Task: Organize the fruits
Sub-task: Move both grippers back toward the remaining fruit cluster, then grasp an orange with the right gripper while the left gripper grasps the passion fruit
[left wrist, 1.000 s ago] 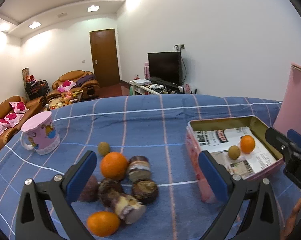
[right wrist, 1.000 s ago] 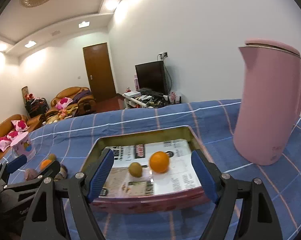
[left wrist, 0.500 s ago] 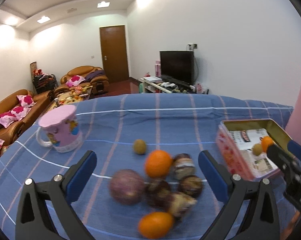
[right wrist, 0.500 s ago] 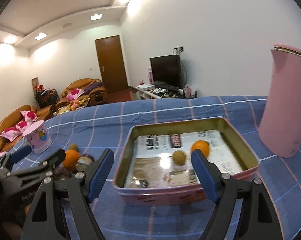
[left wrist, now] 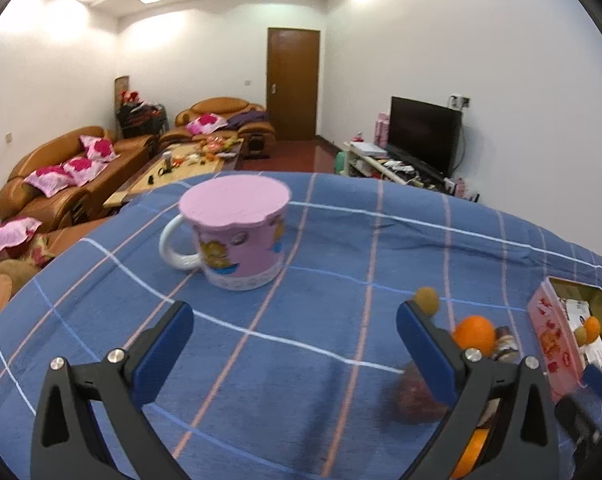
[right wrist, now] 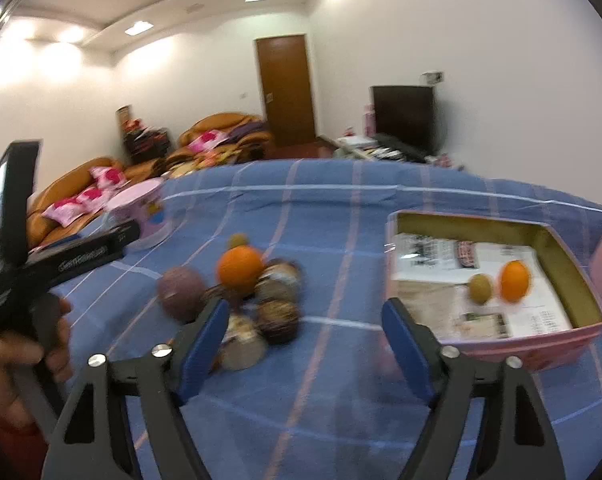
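While the pile of loose fruits [right wrist: 245, 300] lies on the surface covered with a blue checked cloth [right wrist: 341, 380], nothing is held by either tool. The right tool [right wrist: 303, 338] is seen with its blue-padded jaws closing, yet only bare cloth is found between them, and the pile is just beyond its left finger. In this pile a round orange [right wrist: 239, 270], a dull purple round fruit [right wrist: 181, 292] and several dark brown fruits [right wrist: 279, 318] are touching each other, and a small greenish-brown fruit [right wrist: 237, 240] is placed just behind the orange. To the right of the pile stands a pink rectangular tin box [right wrist: 541, 344] lined with newspaper, and inside it a second orange [right wrist: 514, 280] and a small green fruit [right wrist: 480, 288] are lying side by side. The left tool [left wrist: 295, 344] is spread wide open above bare cloth, and it is pointed toward a pink cartoon mug with a white handle and a pink lid [left wrist: 237, 232], which is well apart from the fruits. In the right wrist view a hand [right wrist: 17, 356] is seen gripping the black handle of the left tool. The picture of the right wrist is blurred, so the kind of the brown fruits cannot be told.
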A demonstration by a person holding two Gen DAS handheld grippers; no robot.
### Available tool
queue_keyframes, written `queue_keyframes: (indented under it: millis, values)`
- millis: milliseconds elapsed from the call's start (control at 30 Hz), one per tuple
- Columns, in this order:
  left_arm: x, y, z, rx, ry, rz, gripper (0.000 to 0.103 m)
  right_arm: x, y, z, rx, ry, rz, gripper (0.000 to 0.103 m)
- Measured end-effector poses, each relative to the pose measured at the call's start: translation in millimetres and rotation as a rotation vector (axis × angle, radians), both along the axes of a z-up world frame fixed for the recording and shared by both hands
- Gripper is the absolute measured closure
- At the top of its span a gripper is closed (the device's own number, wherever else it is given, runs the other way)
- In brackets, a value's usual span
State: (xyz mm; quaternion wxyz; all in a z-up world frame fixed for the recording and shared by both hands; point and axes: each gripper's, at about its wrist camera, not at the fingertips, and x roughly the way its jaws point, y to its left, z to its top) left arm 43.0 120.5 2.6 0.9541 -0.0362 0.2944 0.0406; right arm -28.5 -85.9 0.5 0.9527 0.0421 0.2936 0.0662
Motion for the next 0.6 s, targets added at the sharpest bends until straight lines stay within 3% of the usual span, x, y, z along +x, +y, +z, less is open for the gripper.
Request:
queue_keyframes:
  millis: [33,267,600]
  values:
    - [1,2,-1,-0.005,0.008,0.002,0.0,1,7,-2,0.009,0.02,0.036,0.04]
    - [1,6,1,-0.018,0.014,-0.029,0.0,12,52,-23,0.071,0.168,0.201,0.041]
    - [4,4,-3,-0.022,0.033,-0.021,0.0,32,77,-39,0.026,0.266,0.2,0.043]
